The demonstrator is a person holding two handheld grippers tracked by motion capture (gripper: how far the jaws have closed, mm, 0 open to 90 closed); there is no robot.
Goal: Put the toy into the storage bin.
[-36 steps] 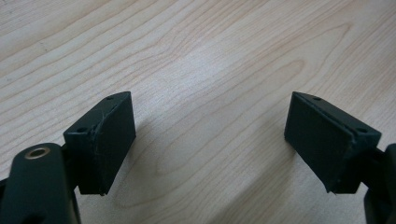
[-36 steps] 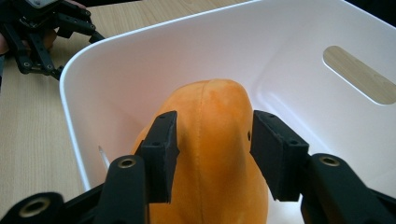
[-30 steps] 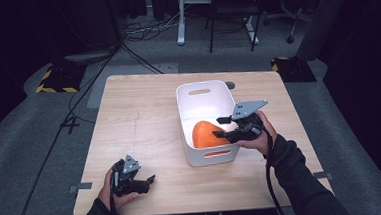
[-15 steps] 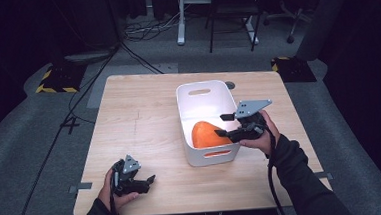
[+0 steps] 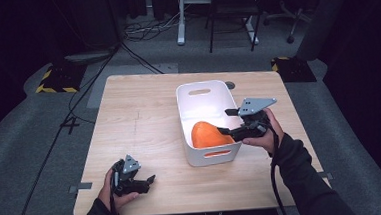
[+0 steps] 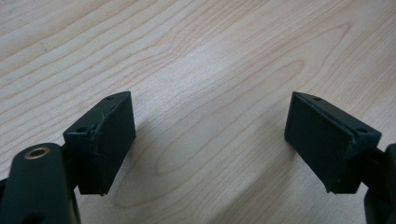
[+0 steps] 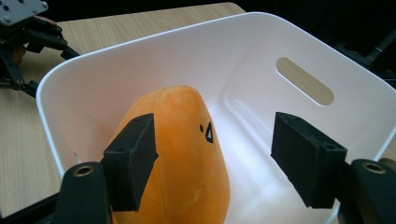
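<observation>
Judging from scene, placing step was largely done: orange plush toy (image 7: 180,154) was already set inside white bin (image 7: 261,51), only release and withdrawal left. Right gripper (image 7: 215,158) fingers (image 7: 133,156) had just been opening, parted wide; toy lay between them, hard against left finger, apart from right one, not pinched. Left gripper (image 6: 210,144) was held wide open, empty, over bare counter (image 6: 196,56).
</observation>
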